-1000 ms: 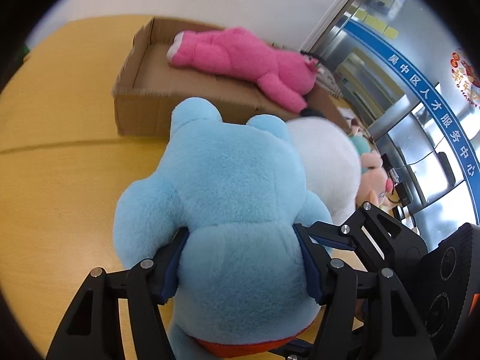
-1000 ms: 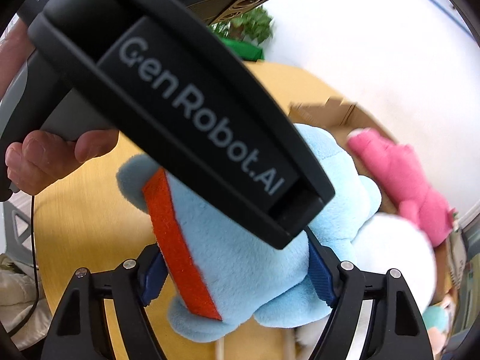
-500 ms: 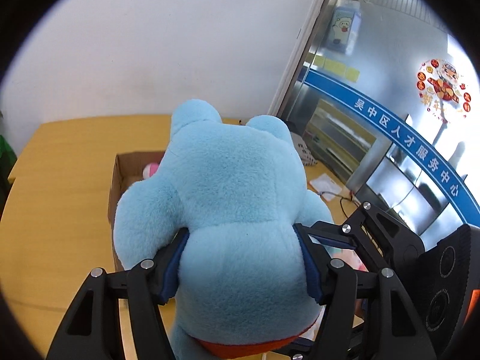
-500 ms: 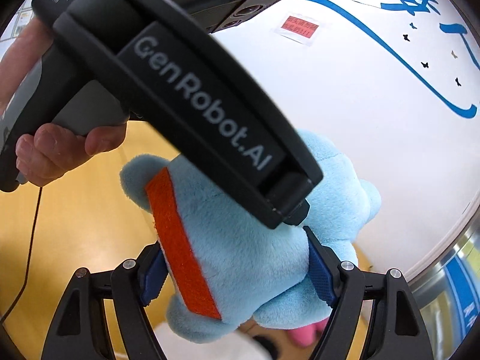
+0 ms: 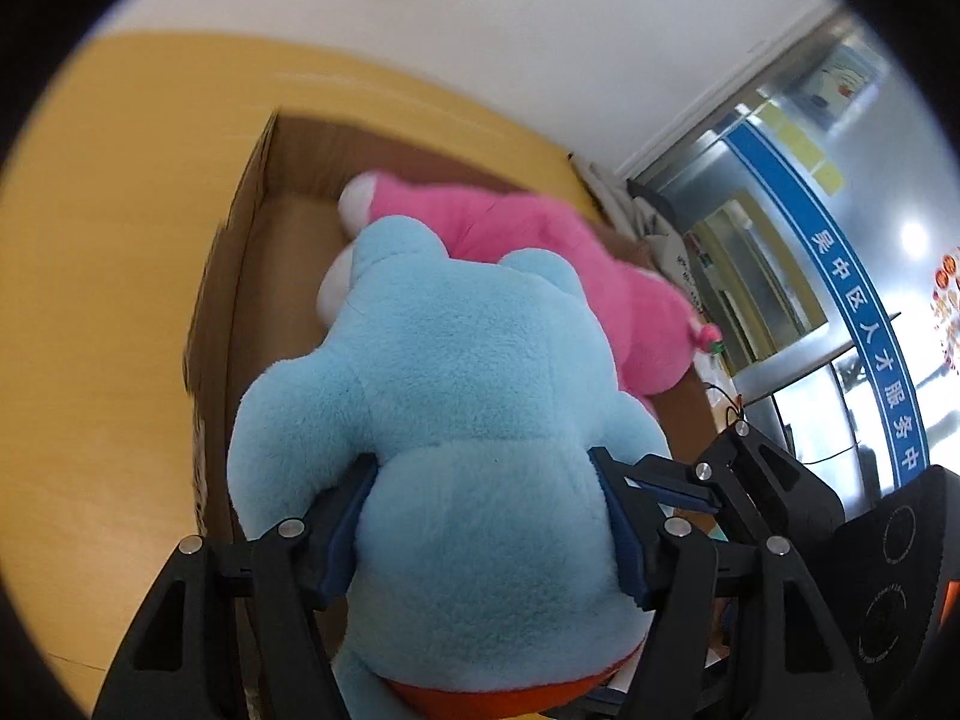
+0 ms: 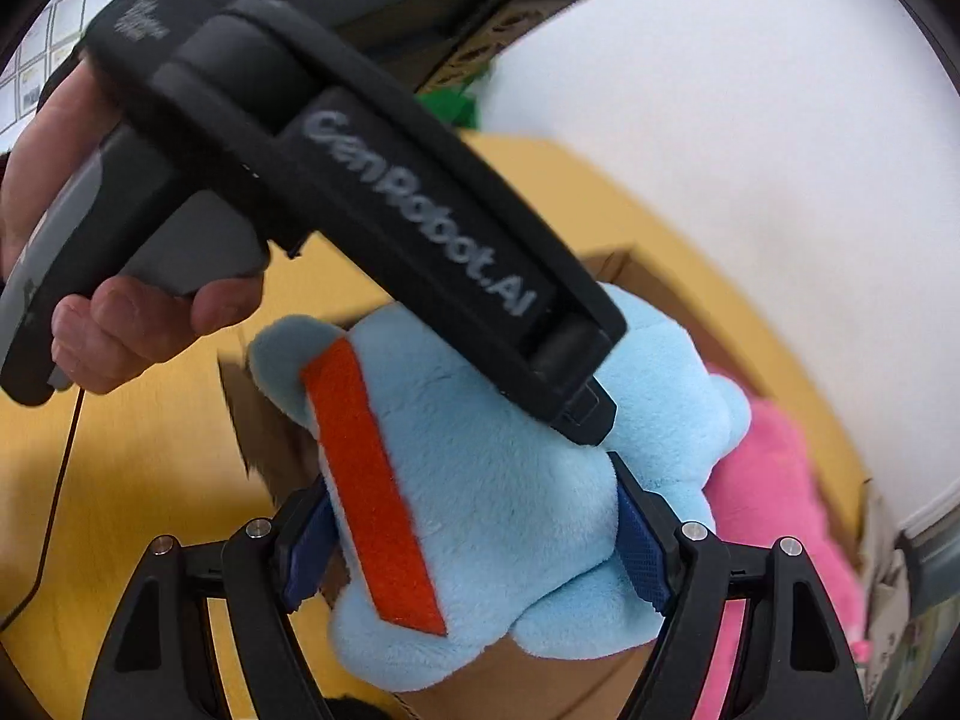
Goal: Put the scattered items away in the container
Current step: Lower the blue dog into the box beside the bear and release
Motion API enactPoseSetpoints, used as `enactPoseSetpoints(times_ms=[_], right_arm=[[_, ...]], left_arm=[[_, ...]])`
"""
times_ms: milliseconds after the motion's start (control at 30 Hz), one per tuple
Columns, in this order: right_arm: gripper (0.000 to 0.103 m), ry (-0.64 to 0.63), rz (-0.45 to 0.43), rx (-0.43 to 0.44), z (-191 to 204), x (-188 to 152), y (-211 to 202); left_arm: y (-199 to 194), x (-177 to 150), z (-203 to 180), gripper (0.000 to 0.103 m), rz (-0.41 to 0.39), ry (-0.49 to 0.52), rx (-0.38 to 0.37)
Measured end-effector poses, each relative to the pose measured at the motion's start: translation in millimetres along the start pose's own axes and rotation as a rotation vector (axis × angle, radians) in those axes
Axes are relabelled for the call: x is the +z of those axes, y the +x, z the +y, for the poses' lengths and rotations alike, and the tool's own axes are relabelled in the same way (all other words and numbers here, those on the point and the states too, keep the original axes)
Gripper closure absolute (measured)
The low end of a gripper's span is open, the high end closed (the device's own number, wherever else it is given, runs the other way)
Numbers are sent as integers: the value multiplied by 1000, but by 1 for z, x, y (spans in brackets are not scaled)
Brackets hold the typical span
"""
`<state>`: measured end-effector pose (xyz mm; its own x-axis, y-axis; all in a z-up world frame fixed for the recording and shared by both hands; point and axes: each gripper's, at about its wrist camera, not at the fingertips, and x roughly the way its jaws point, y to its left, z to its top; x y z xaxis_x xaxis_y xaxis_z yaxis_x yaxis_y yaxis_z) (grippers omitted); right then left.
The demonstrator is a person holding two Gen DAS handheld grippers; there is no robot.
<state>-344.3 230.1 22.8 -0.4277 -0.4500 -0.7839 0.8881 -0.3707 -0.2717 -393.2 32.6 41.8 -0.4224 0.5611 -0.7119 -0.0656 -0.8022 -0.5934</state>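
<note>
Squeezing blue plush (image 5: 480, 432), both hand-held grippers apparently overhang box (image 5: 252, 252).

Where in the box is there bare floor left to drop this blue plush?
Bare cardboard shows along the box's left wall, between that wall and the pink plush. The right side is crowded: the pink plush lies across it. Both hand-held grippers, left and right, clamp the blue plush over the free strip.

L tongs (image 5: 486, 534) clamped tight, R tongs (image 6: 480, 546) clamped tight, hand (image 6: 120, 276) gripping L handle
</note>
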Motion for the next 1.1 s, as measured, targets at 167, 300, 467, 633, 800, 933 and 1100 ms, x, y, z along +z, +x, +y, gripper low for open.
enactPoseSetpoints(times_ms=[167,300,467,633,800,933,1100], right_arm=[[15,20,19,90,-15,-17,5],[9,38,0,58,-26,-43,-9],[8,209,-127,48,-55,-87,-69],[1,452,-257,-127,-72,-64,-119],[0,705,-266,-229,-9,-18,-160],[0,743,-166,-320,14,-30,-179],[0,731,-127,-352,30,-50,-188]], left_arm=[[9,-16,3,31,-24,26,13],[5,-23,-7,29,-33,56,81],[-44,-27,-37,31,-192,128,135],[-107,-59,-79,23,-395,199,179],[-125,-124,-126,23,-521,281,350],[-117,-165,-148,23,-535,296,388],[-110,-189,-167,23,-485,329,358]])
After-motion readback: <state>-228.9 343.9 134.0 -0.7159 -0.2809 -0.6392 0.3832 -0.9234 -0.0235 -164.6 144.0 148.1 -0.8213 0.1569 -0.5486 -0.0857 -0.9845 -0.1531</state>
